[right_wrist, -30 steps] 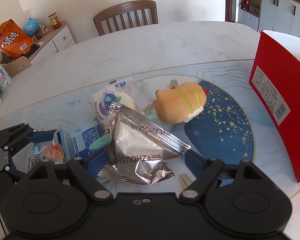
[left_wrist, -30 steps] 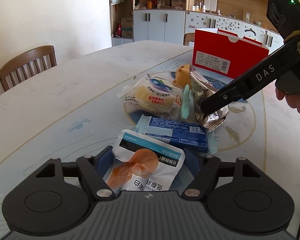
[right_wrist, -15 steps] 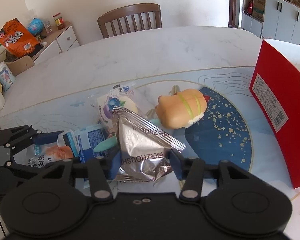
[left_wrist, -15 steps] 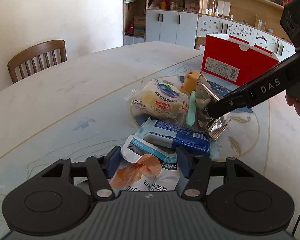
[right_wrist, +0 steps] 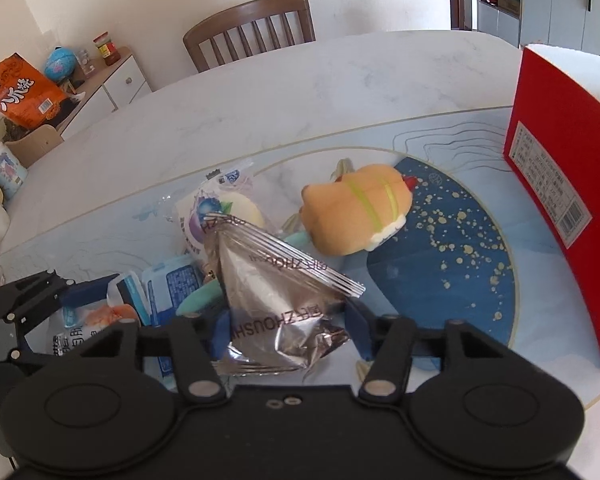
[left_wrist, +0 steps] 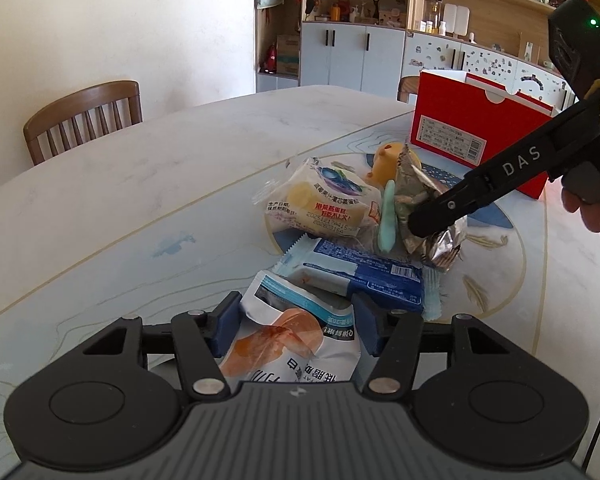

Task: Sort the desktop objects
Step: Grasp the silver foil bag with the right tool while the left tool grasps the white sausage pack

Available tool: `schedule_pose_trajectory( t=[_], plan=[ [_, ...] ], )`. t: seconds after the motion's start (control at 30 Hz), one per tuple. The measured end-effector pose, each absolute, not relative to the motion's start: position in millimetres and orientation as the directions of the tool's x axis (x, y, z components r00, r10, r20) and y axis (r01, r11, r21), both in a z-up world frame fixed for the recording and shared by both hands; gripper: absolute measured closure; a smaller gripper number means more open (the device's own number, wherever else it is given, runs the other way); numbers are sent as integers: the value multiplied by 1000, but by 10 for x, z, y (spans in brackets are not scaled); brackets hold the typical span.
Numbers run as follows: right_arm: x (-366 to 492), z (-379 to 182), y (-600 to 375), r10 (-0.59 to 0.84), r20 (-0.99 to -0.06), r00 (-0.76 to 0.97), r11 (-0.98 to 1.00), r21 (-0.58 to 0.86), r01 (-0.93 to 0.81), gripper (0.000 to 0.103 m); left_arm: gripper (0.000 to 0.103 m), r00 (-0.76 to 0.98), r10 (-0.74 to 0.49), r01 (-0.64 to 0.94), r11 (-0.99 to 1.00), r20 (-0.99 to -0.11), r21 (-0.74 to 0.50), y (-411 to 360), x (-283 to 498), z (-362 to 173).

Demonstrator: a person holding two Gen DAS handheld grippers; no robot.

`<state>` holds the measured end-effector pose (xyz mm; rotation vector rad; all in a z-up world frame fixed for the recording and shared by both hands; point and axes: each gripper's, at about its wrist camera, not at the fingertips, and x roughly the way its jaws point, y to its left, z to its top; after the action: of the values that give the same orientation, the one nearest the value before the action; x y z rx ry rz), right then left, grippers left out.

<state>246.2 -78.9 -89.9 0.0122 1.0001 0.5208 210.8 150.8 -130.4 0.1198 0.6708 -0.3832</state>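
Note:
My left gripper (left_wrist: 296,326) is shut on a white snack packet with an orange picture (left_wrist: 292,344), near the table's front. My right gripper (right_wrist: 286,330) is shut on a silver foil packet (right_wrist: 276,292), also seen in the left wrist view (left_wrist: 416,208). Between them lie a blue-and-white wrapped bar (left_wrist: 360,272), a clear-wrapped cake (left_wrist: 324,204), a mint-green item (left_wrist: 388,216) and an orange plush toy (right_wrist: 356,212). A red box (right_wrist: 556,184) stands at the right.
The white marble table (left_wrist: 120,184) carries a blue patterned mat (right_wrist: 452,264). A wooden chair (left_wrist: 84,116) stands at the far side. Cabinets and shelves (left_wrist: 352,56) line the back wall. A sideboard (right_wrist: 100,84) holds an orange bag.
Both grippers have closed: the left one on the white snack packet, the right one on the silver foil packet. Both packets now sit tighter between the fingers and appear slightly lifted.

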Motion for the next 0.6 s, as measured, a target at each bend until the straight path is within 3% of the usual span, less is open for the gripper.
schedule_pose_trajectory(
  t=[0.17, 0.6],
  plan=[
    [2411, -834, -868, 417, -795, 441, 883, 241, -402, 52, 52, 725, -294, 355, 935, -622, -28, 1531, 2079, -1257],
    [2198, -578, -1039, 427, -775, 466, 870, 213, -444, 52, 53, 761, -265, 261, 961, -593, -94, 1605, 1849, -1088]
  ],
)
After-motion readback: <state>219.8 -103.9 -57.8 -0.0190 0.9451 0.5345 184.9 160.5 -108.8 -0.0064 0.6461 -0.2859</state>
